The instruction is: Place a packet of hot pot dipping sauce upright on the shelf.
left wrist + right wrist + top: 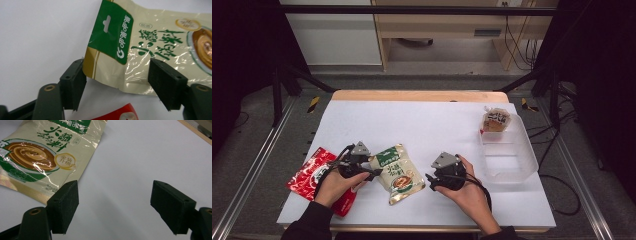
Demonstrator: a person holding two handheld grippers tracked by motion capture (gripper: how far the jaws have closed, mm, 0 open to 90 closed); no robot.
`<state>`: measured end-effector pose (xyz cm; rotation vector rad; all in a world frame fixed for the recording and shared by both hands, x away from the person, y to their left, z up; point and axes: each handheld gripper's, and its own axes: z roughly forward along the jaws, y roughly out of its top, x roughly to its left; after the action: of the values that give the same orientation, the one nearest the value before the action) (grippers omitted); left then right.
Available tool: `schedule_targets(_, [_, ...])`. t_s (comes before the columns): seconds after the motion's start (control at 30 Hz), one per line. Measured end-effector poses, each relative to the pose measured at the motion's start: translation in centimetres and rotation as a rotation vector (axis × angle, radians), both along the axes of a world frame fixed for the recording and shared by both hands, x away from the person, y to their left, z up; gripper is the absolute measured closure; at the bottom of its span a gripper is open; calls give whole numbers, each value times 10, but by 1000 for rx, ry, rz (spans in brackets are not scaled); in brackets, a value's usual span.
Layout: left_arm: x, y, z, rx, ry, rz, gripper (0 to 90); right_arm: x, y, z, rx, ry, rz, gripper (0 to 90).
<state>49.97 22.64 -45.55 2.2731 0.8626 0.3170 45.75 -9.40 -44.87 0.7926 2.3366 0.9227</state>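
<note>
A cream and green sauce pouch (pixel 398 172) lies flat near the middle of the white table sheet (pixel 422 125). My left gripper (pixel 374 173) is at the pouch's left edge. In the left gripper view its jaws (pixel 117 85) stand apart, astride the lower edge of the pouch (pixel 150 50), with no pad visibly pressing on it. My right gripper (pixel 429 180) rests just right of the pouch. In the right gripper view it is open (pixel 115 205) over bare sheet, with the pouch (pixel 42 155) off to its left.
A red packet (pixel 312 175) lies under my left hand at the sheet's left edge, and shows as a red corner (pixel 117 115) in the left gripper view. A clear plastic tub (pixel 532 162) stands at the right. A brown snack bag (pixel 496 121) leans at its far end.
</note>
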Motion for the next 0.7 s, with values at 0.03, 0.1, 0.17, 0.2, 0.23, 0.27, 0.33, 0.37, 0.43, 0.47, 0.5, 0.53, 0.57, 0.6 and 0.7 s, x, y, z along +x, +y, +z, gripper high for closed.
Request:
schedule_targets(0.03, [-1,0,2,-7,-2,-4,348,0,-1,0,-1,-1,-1,232])
schedule_targets(0.1, [-4,0,5,-17,1,-20,373,0,-1,0,-6,2,-3,233])
schedule_targets(0.17, [-8,-1,7,-22,5,-42,410,1,-1,-1,-8,4,-4,232])
schedule_targets(0.2, [-9,-2,8,-16,9,-53,416,1,-1,-1,-7,4,-4,232])
schedule_targets(0.23, [-9,-3,8,-11,12,-61,430,1,-1,-2,-8,3,-3,232])
schedule_targets(0.27, [-9,-4,8,-6,19,-65,442,1,-1,-2,-10,3,-2,231])
schedule_targets(0.33, [-9,-6,5,-2,27,-66,487,1,-1,-2,-14,4,-3,231])
schedule_targets(0.37, [-9,-7,4,0,31,-74,515,2,-1,-2,-14,5,-2,231])
schedule_targets(0.43, [-8,-9,3,9,32,-76,539,2,-2,-3,-20,3,-1,231])
schedule_targets(0.47, [-7,-10,2,10,30,-65,552,2,-2,-3,-20,5,-4,230])
schedule_targets(0.5, [-6,-9,2,20,33,-64,576,2,-2,-3,-20,6,-5,231])
schedule_targets(0.53, [-5,-9,0,18,31,-56,600,3,-3,-3,-21,6,-4,230])
schedule_targets(0.57, [-4,-9,0,30,31,-50,619,3,-3,-3,-21,7,-5,230])
schedule_targets(0.6, [-4,-9,-1,30,27,-38,650,3,-2,-4,-22,8,-5,230])
schedule_targets(0.7, [-2,-9,-2,49,14,-14,746,2,-2,-4,-26,7,-3,230])
